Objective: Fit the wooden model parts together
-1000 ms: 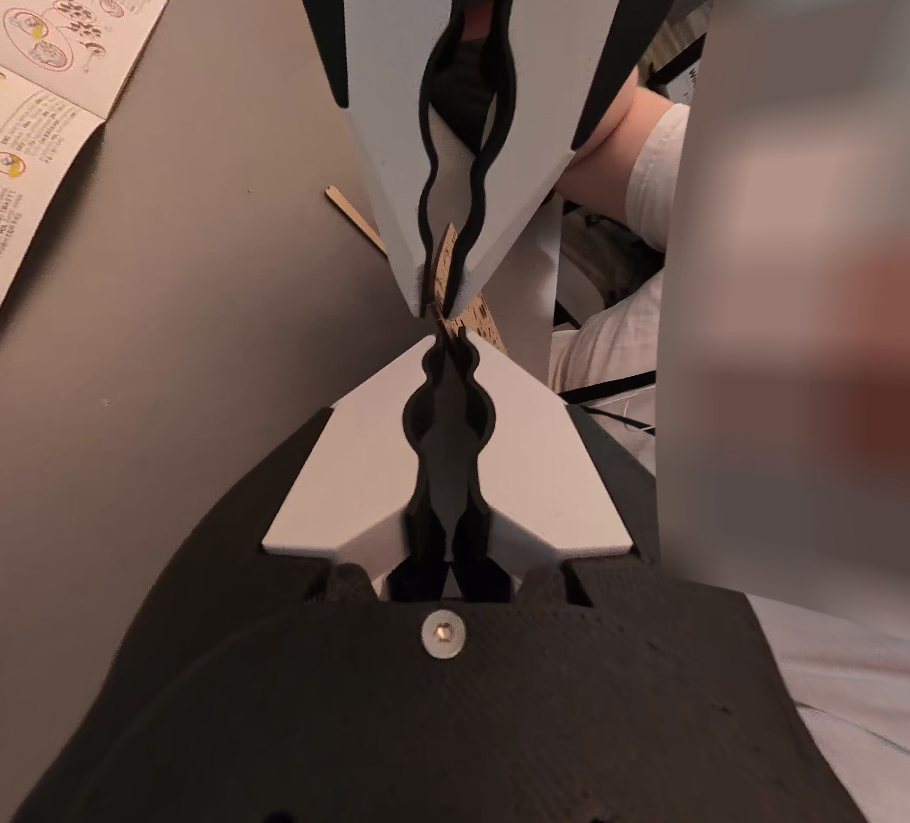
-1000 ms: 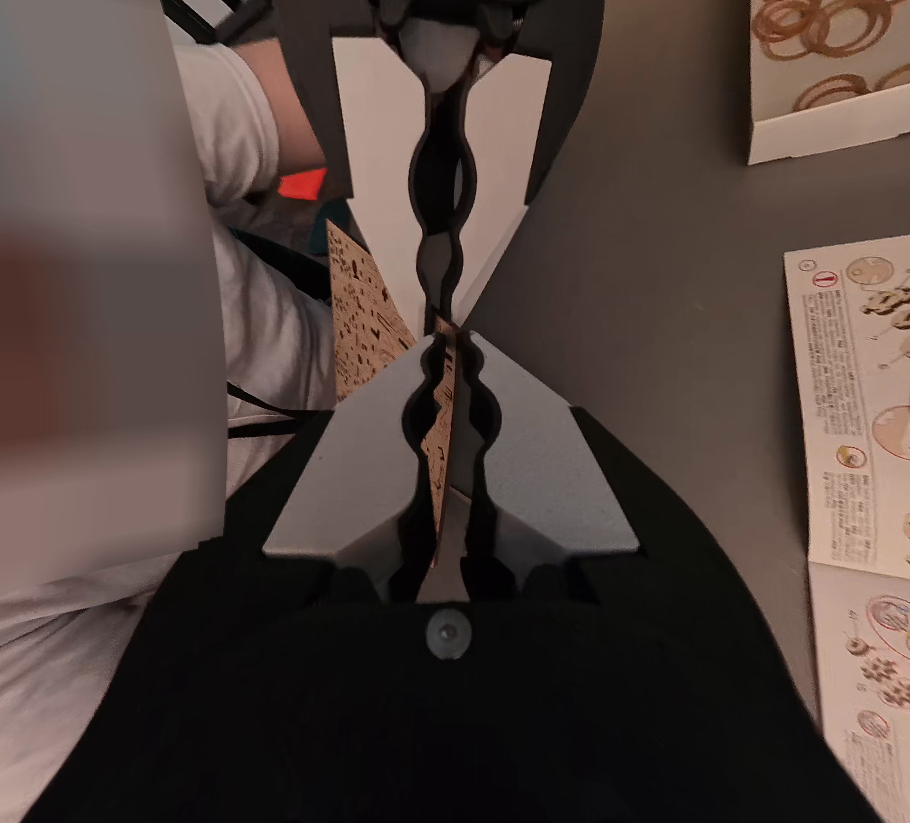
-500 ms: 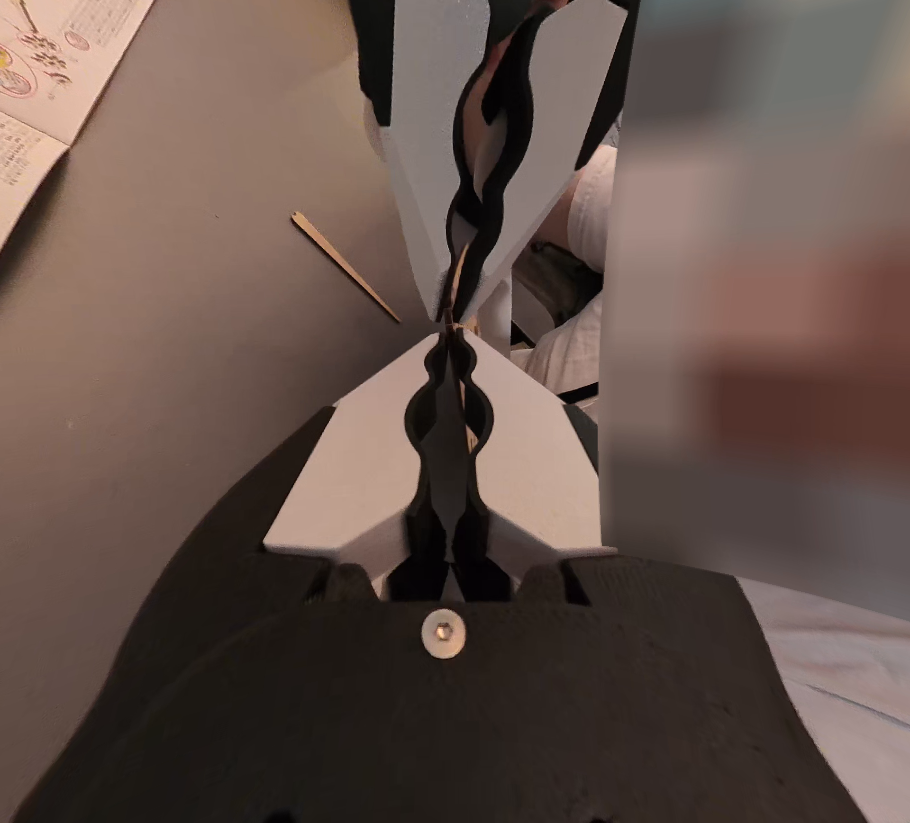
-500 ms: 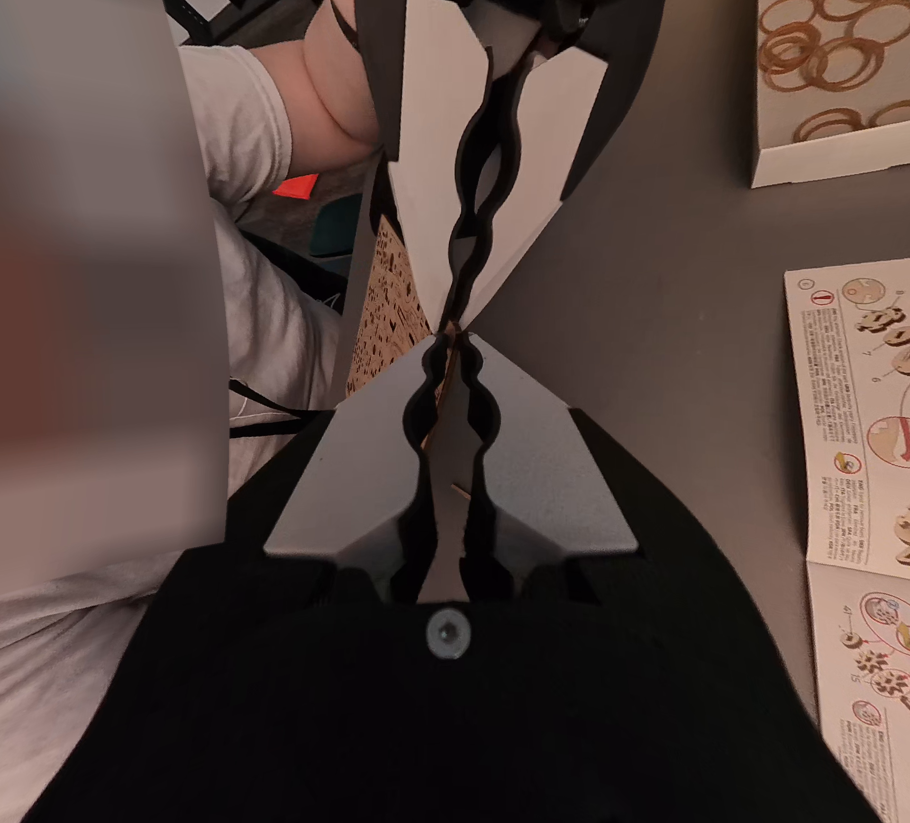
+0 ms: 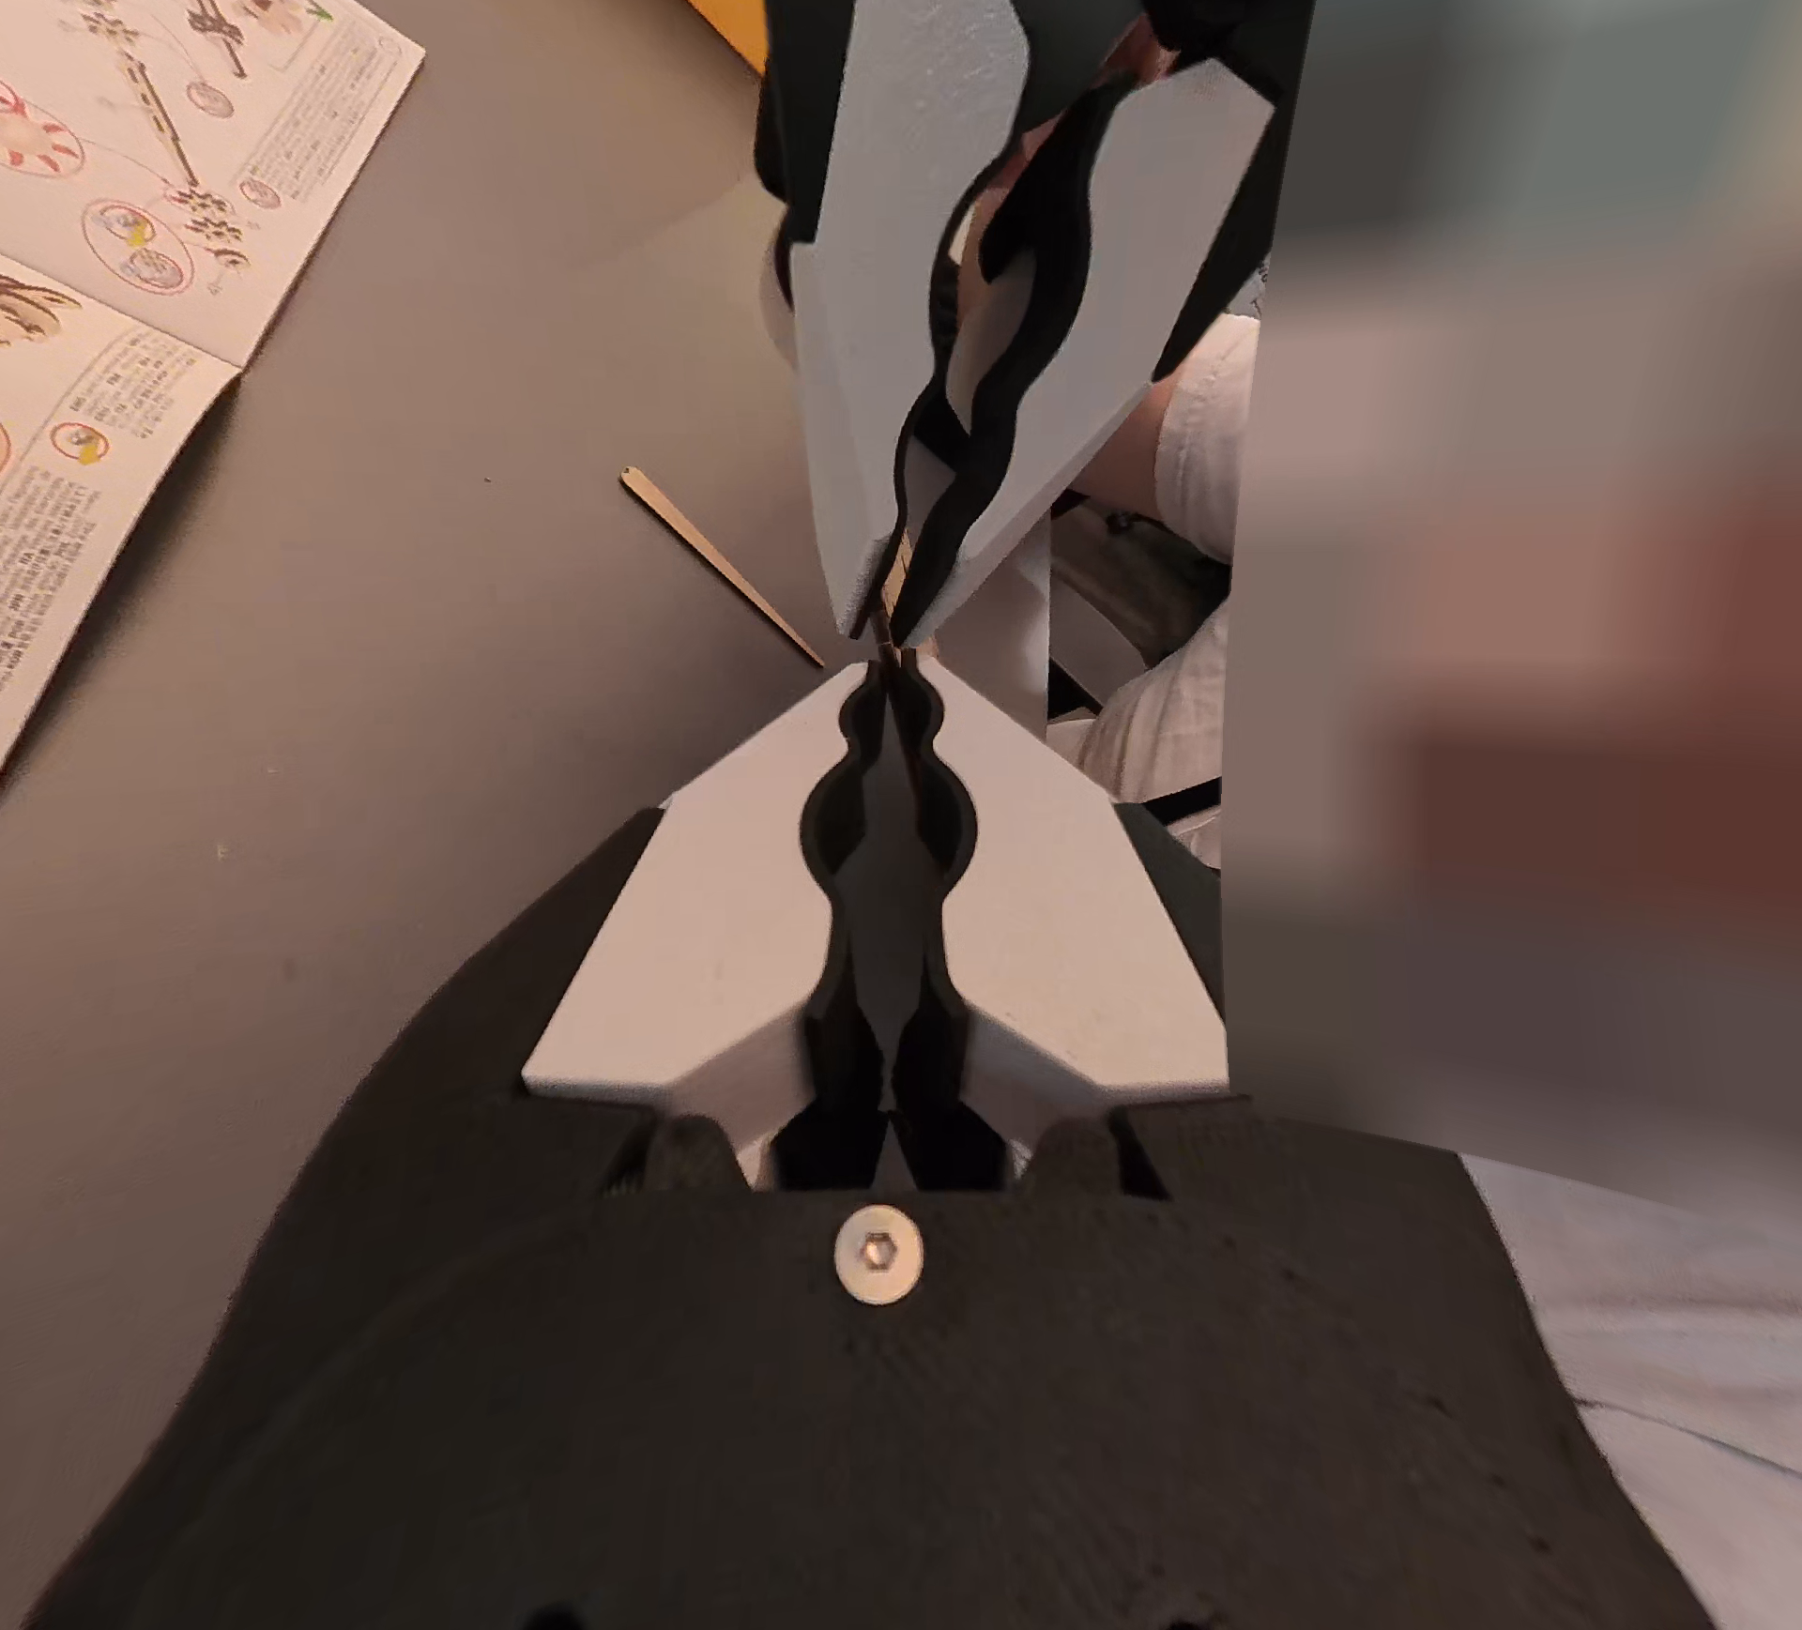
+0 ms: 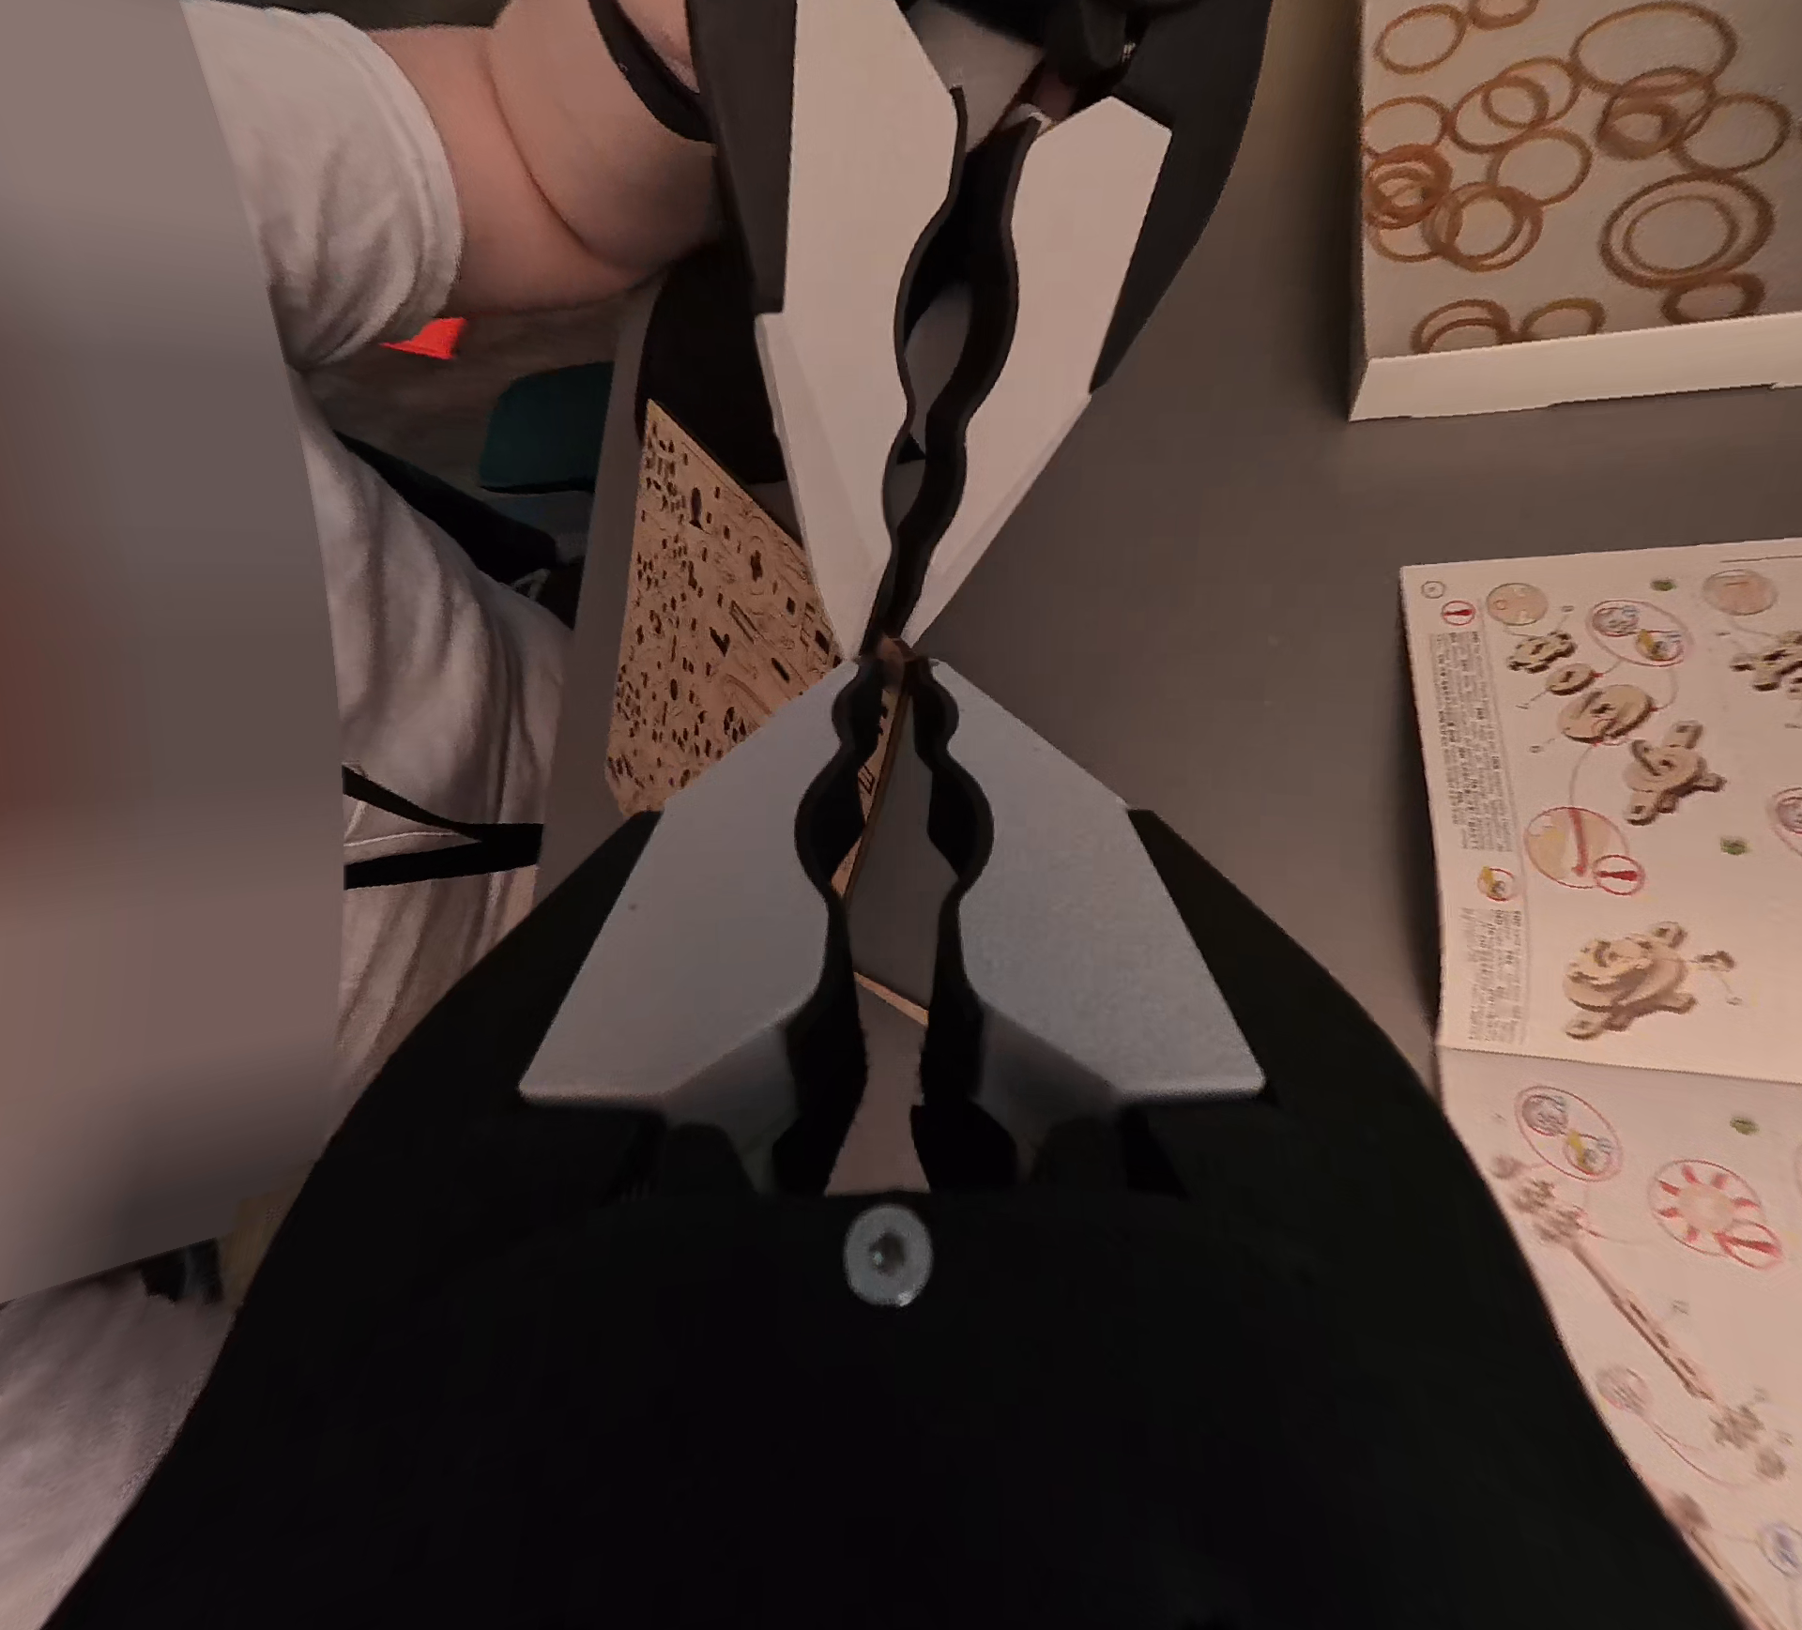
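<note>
My right gripper (image 6: pixel 892 669) is shut on a thin laser-cut wooden sheet (image 6: pixel 702 608), which passes edge-on between its fingers and fans out to the left. My left gripper (image 5: pixel 889 678) is shut on a thin wooden piece (image 5: pixel 905 735) seen edge-on between its pads. I cannot tell whether this piece is separate from the sheet. The two grippers meet tip to tip above the dark table. The right gripper (image 5: pixel 882 630) comes down from the top of the left wrist view. The left gripper (image 6: pixel 892 630) does the same in the right wrist view.
A wooden sliver (image 5: pixel 722 569) lies on the dark table (image 5: pixel 390 608). An open instruction booklet (image 5: pixel 146 218) lies beside it and also shows in the right wrist view (image 6: pixel 1609 803). A white box of wooden rings (image 6: pixel 1560 169) stands further back. A person's arm (image 6: pixel 585 189) and white clothing are close behind the grippers. Left and right tips are no more than a few centimetres apart.
Both grippers stay shut and tip to tip. They have tilted and shifted, so the sheet now shows edge-on in the left wrist view and more of the table and booklet shows.
</note>
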Tool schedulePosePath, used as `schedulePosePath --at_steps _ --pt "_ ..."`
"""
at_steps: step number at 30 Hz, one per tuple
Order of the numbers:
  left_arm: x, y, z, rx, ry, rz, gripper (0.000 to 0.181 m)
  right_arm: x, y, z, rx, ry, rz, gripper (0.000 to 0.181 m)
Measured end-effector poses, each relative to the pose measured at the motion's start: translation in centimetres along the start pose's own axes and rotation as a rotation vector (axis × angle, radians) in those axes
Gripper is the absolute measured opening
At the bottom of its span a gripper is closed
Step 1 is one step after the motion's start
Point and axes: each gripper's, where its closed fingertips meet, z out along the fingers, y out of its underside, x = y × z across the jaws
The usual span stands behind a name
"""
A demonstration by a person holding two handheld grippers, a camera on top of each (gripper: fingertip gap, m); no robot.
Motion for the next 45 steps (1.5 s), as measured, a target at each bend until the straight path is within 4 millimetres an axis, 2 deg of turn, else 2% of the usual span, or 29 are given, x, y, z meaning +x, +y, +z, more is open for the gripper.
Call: schedulePosePath --at_steps 1,11,13,16,20,24,32,35,39,41,44,45 --pt "-0.1 -0.1 0.0 0.004 -0.015 0.009 0.000 0.2 0.0 0.0 -0.011 0.039 -0.017 0.005" --pt "-1.4 0.1 0.0 -0.008 -0.111 0.020 0.001 1.4 0.4 0.4 -0.075 0.191 -0.064 0.006" --pt "-1.2 0.5 0.1 -0.039 -0.088 0.034 0.000 0.9 0.5 0.7 -0.062 0.118 -0.053 0.006" --pt "-1.9 0.7 0.2 -0.049 -0.107 0.060 0.003 1.5 0.8 1.0 -0.022 0.035 -0.015 0.006" --pt "-4.1 2.4 1.1 -0.082 -0.075 -0.103 0.004 3.0 2.3 2.8 -0.032 -0.027 0.082 0.006" --pt "-6.3 4.3 1.7 -0.012 -0.019 -0.249 0.003 4.4 3.8 5.4 -0.030 -0.060 0.178 0.007" --pt "-7.9 7.4 3.5 -0.051 -0.012 -0.292 0.004 4.8 6.3 8.3 -0.099 0.006 0.074 0.009" --pt "-8.0 7.7 3.7 -0.055 -0.003 -0.299 0.004 4.6 6.5 8.5 -0.070 -0.055 0.132 0.009" --pt "-8.2 8.2 3.9 -0.069 -0.002 -0.317 0.005 4.3 6.6 7.7 -0.039 -0.130 0.152 0.004" --pt "-8.2 8.2 4.1 -0.070 -0.004 -0.307 0.005 3.8 6.2 7.3 -0.018 -0.170 0.172 0.008" --pt "-7.9 8.0 4.0 -0.060 0.002 -0.296 0.005 5.0 7.0 7.0 -0.059 -0.104 0.192 0.020" --pt "-7.8 7.9 3.9 -0.054 0.005 -0.293 0.004 4.8 7.1 6.9 -0.058 -0.122 0.200 0.020"
